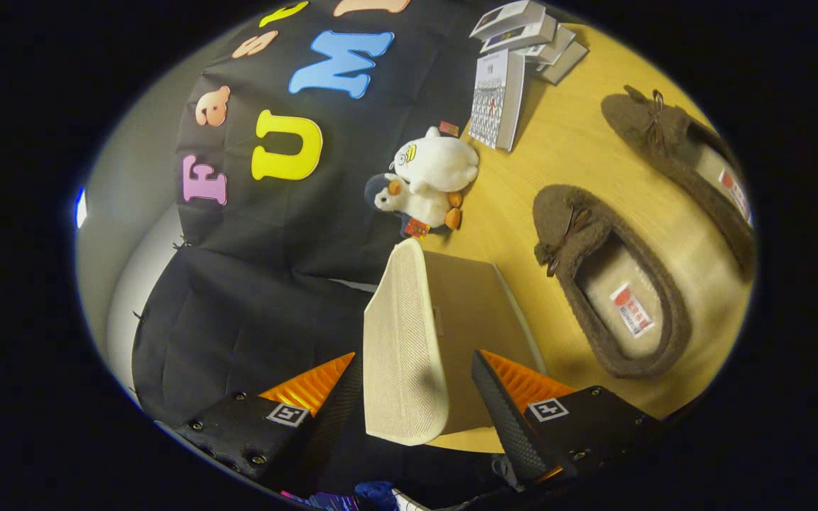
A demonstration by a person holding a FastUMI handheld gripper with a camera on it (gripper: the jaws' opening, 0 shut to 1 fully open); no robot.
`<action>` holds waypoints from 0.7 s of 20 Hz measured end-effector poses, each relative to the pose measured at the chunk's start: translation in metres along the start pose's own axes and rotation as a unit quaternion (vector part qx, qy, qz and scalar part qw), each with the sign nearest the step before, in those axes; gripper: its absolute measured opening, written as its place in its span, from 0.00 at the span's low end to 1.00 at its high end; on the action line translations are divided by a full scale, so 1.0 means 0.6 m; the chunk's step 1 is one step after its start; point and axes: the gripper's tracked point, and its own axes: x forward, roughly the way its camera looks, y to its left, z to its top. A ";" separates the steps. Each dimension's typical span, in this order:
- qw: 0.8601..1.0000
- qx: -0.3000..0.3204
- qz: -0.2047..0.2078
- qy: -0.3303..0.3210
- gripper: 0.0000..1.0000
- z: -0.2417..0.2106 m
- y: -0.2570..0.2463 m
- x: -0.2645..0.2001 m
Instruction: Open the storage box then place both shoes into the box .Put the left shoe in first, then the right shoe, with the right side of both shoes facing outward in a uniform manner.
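Note:
The storage box (476, 312) is a tan fabric box on the wooden table (565, 156), just ahead of my fingers. Its pale woven lid (402, 341) stands edge-on between them. My gripper (415, 356) is open around that lid: one finger lies against it, and the other finger (494, 397) is a small gap away. Two brown fuzzy slippers with bows lie on the table beyond the box. The nearer shoe (593, 284) is beside the box and the farther shoe (686, 156) is past it. Both are sole down with their openings up.
Two plush toys, a white duck (437, 163) and a penguin (409, 202), lie against the black cloth wall beyond the box. A stack of small booklets and cartons (522, 42) sits farther along the table. A grey wall (132, 206) shows past the cloth.

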 end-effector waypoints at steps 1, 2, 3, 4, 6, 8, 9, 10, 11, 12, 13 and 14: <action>1.000 0.007 0.004 0.010 0.96 -0.006 -0.003 0.016; 1.000 0.013 0.004 0.019 0.93 -0.014 -0.004 0.022; 0.999 0.016 0.004 0.029 0.93 -0.019 -0.006 0.029; 0.999 0.019 0.004 0.034 0.93 -0.029 -0.007 0.031; 0.999 0.029 0.010 0.046 0.72 -0.034 -0.005 0.034; 0.998 0.027 0.015 0.061 0.71 -0.043 -0.007 0.033; 0.999 0.031 0.010 0.041 0.71 -0.031 -0.011 0.034; 0.999 0.042 0.010 0.030 0.20 -0.014 -0.010 0.030; 0.998 0.041 0.014 0.034 0.20 -0.024 -0.008 0.035; 0.998 0.037 0.017 0.042 0.20 -0.029 -0.008 0.034; 0.998 0.027 0.021 0.045 0.20 -0.030 -0.005 0.033; 0.999 0.028 0.025 0.026 0.20 -0.016 0.003 0.042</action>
